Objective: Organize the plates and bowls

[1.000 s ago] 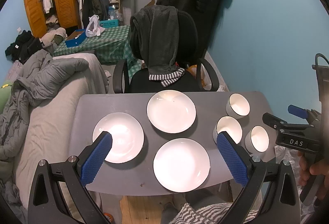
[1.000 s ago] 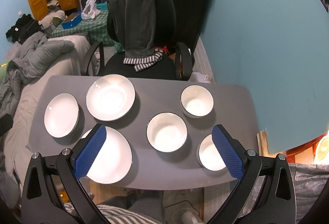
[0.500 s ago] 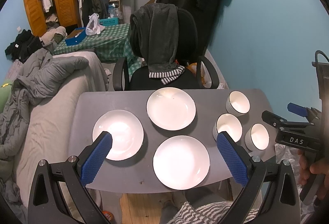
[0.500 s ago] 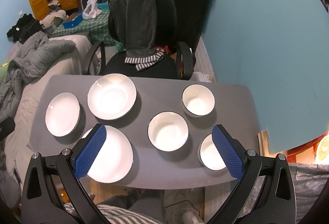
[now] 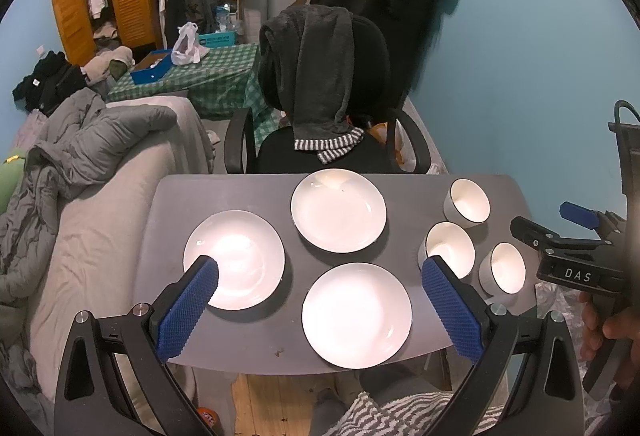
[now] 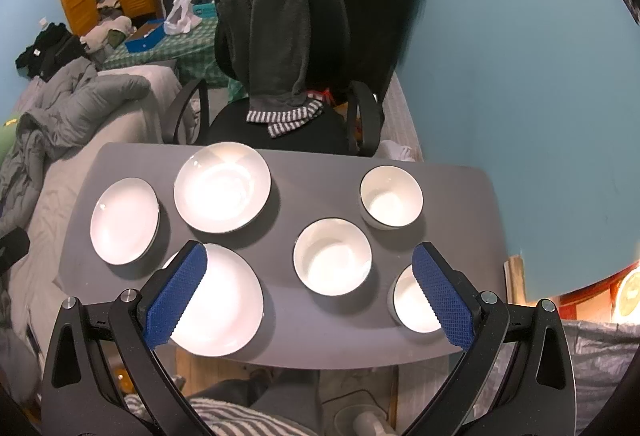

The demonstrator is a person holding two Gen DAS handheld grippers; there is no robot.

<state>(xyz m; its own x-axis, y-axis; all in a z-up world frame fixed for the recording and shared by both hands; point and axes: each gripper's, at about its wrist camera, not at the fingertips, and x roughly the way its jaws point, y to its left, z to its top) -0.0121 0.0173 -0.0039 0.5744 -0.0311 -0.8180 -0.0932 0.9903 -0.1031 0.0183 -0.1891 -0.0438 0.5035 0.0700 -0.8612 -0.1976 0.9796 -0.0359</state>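
Three white plates lie on the grey table (image 5: pixel 408 182): a left plate (image 5: pixel 240 256), a far plate (image 5: pixel 338 210) and a near plate (image 5: pixel 357 314). Three white bowls stand at the right: a far bowl (image 5: pixel 467 200), a middle bowl (image 5: pixel 448 248) and a near bowl (image 5: pixel 503 268). My left gripper (image 5: pixel 320 284) hangs open above the table's front, nothing between its blue pads. My right gripper (image 6: pixel 308 268) is open too, high over the middle bowl (image 6: pixel 333 256); its body (image 5: pixel 576 268) also shows at the right edge of the left wrist view, held by a hand.
A black office chair (image 5: pixel 328 108) draped with a dark garment stands behind the table. A bed with a grey duvet (image 5: pixel 80 156) runs along the left. The blue wall (image 5: pixel 520 76) is close on the right. Striped clothing (image 6: pixel 224 416) of the person sits below the table's front edge.
Both views have drifted slightly: the table and dishes sit a little higher in the frames than a second ago. Both grippers stay open and no dish has moved.
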